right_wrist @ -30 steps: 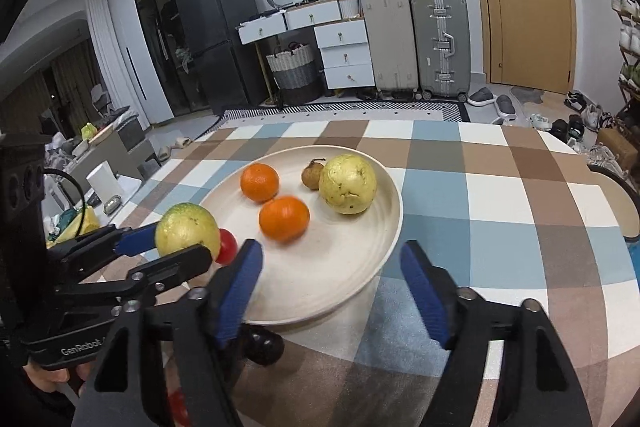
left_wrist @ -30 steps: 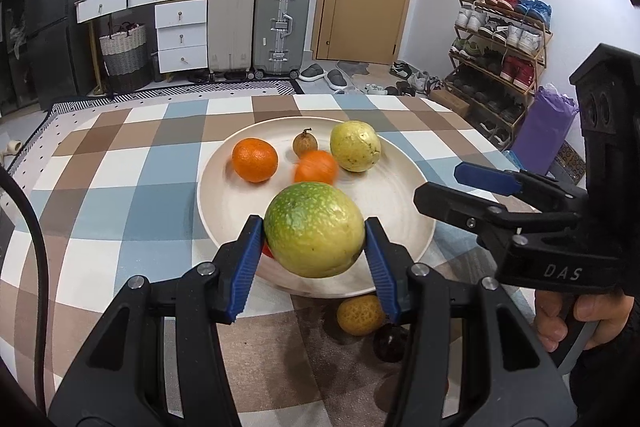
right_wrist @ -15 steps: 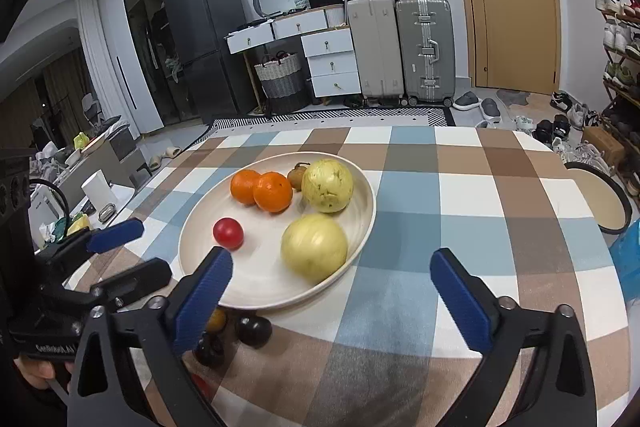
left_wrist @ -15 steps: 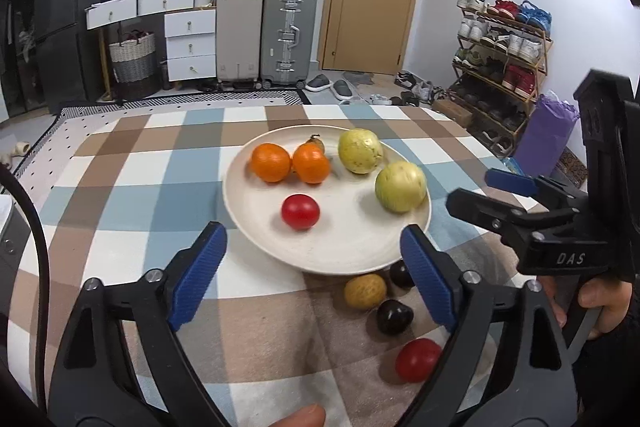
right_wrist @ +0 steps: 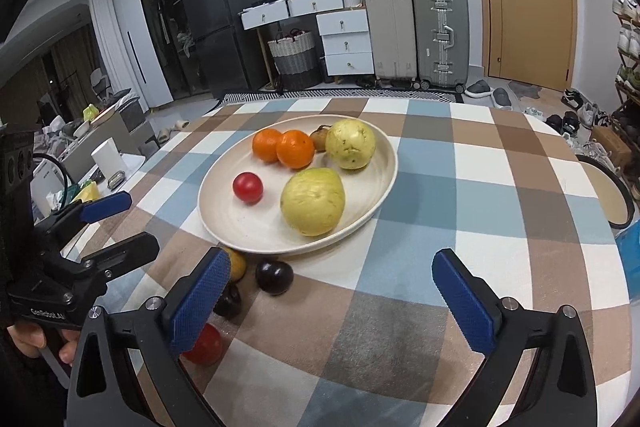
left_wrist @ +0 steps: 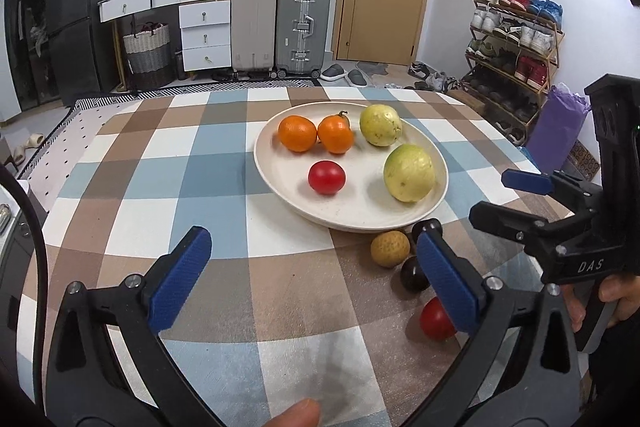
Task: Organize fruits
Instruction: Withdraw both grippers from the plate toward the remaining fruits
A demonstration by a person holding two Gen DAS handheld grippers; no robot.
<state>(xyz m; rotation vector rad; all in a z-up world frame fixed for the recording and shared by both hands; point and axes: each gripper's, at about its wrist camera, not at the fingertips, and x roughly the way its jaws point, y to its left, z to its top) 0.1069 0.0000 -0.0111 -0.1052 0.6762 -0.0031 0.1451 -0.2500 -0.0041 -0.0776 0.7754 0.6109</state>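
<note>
Left wrist view: left hand-held gripper (left_wrist: 310, 281) low in frame, jaws still opening, nothing between; plate (left_wrist: 276, 183) of fruit centre-right on the bench (left_wrist: 132, 179); right wrist view: right hand-held gripper (right_wrist: 332, 301) spread wide, empty; dark plum (right_wrist: 274, 277) lower-left below the plate.

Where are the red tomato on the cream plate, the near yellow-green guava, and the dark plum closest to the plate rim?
red tomato on the cream plate (left_wrist: 326, 177), left wrist view, centre of its skin
near yellow-green guava (right_wrist: 313, 201), right wrist view, middle of its side
dark plum closest to the plate rim (right_wrist: 274, 277), right wrist view, top centre
</note>
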